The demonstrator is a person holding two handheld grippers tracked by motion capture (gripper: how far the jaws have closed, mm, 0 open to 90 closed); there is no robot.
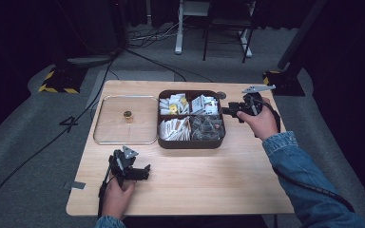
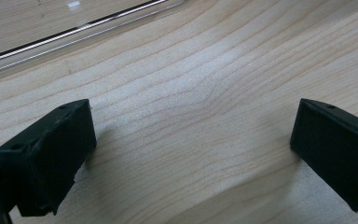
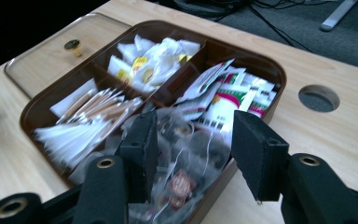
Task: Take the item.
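Note:
A brown four-part tray [image 1: 190,145] of sachets stands mid-table. My right gripper [image 1: 225,111] is at its right side, jaws pointing left toward it. In the right gripper view, the right gripper [image 3: 193,140] stands open over the compartment of clear-wrapped tea bags [image 3: 186,154], and I see nothing pressed between the pads. The other compartments hold white and yellow sachets [image 3: 149,60], red and green printed packets [image 3: 228,93] and paper sticks [image 3: 88,116]. My left gripper [image 1: 145,171] rests low at the front left, and the left gripper [image 2: 191,144] is wide open over bare wood.
A clear lid [image 1: 123,133] with a gold knob [image 1: 128,115] lies flat to the left of the tray, and its edge [image 2: 74,32] runs just beyond my left jaws. A round hole [image 1: 221,95] is in the tabletop behind the tray. Cables cross the floor beyond the table.

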